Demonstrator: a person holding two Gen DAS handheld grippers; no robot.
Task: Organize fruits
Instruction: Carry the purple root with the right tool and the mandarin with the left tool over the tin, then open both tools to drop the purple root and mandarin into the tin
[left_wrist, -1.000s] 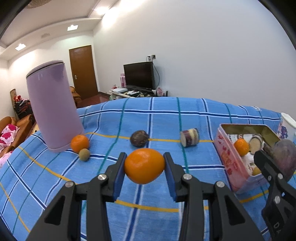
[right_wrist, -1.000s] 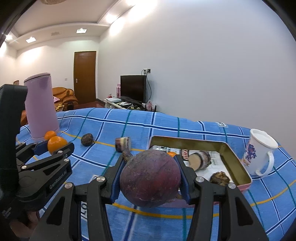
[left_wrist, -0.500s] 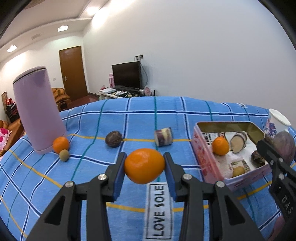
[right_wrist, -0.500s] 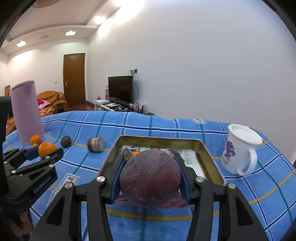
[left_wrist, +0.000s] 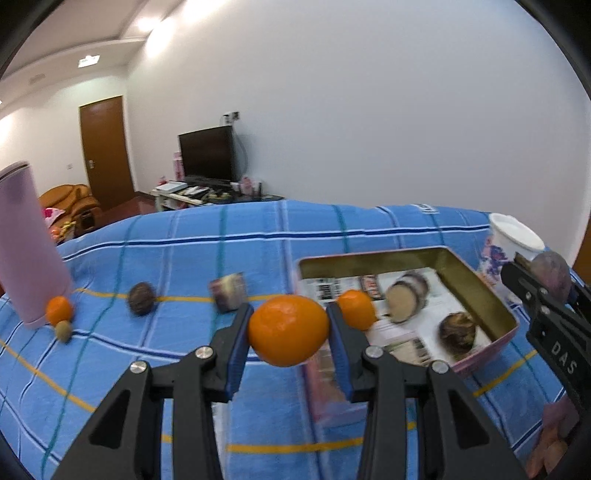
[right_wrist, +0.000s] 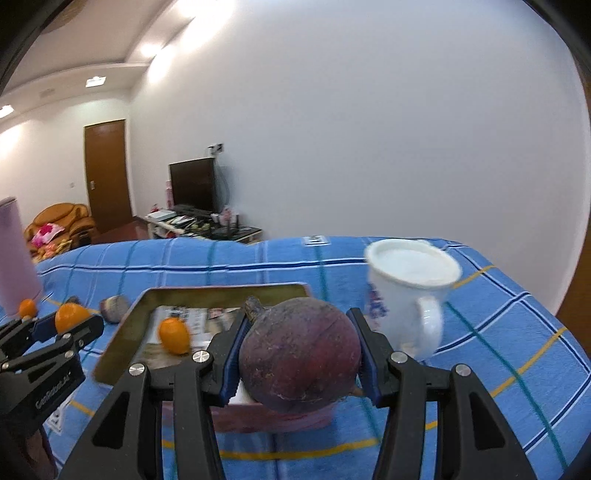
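Note:
My left gripper (left_wrist: 288, 334) is shut on an orange (left_wrist: 288, 329) and holds it above the cloth beside the near left corner of the pink tin box (left_wrist: 491, 295). My right gripper (right_wrist: 300, 354) is shut on a large dark purple fruit (right_wrist: 300, 355) held over the box's near edge (right_wrist: 122, 332). The box holds a small orange (left_wrist: 355, 308), a cut brown piece (left_wrist: 406, 301) and a dark wrinkled fruit (left_wrist: 457, 331). On the blue cloth lie a dark round fruit (left_wrist: 140, 298), a cut purple piece (left_wrist: 228, 291), a small orange (left_wrist: 58, 309) and a small green-brown fruit (left_wrist: 63, 329).
A tall lilac container (left_wrist: 26, 243) stands at the left on the blue checked cloth (left_wrist: 184, 243). A white mug with a flower print (right_wrist: 406, 295) stands right of the box. The right gripper shows at the right edge of the left wrist view (left_wrist: 546, 295).
Both grippers have swung right and toward the tin box with their fruit. The box now lies right in front of them, and the lilac container has slid to the left edge.

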